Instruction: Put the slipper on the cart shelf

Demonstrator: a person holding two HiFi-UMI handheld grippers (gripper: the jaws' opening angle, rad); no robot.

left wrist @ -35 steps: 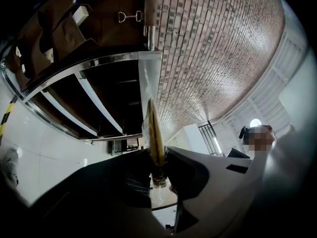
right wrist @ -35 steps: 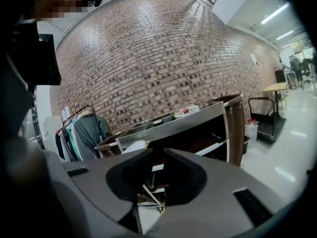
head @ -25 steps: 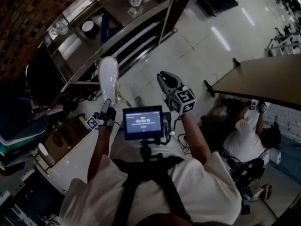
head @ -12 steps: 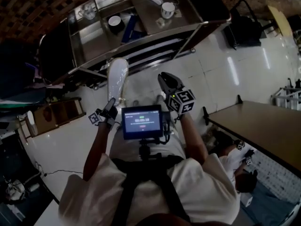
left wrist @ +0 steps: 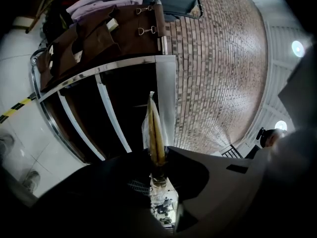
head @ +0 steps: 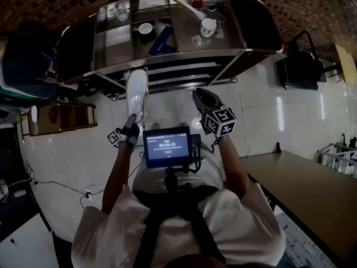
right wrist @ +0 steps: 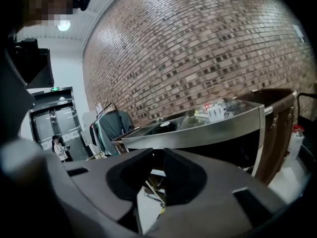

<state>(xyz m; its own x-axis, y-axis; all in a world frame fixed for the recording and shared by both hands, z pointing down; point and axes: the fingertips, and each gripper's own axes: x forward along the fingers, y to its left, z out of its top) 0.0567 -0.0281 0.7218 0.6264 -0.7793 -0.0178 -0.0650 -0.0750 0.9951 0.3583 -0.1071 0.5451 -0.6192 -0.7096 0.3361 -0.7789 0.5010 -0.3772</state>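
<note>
The slipper (head: 137, 91) is off the cart (head: 184, 54), pinched by one end between the nearly closed jaws of the left gripper (head: 133, 121). Its long axis runs straight ahead, far tip at the cart's front edge by the lower rails. The right gripper (head: 202, 97), alongside, is closed and empty

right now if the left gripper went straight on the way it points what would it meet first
Probably the cart: the slipper in the left gripper leads, aimed at the dark shelf space by its steel edge; depth unclear.
</note>
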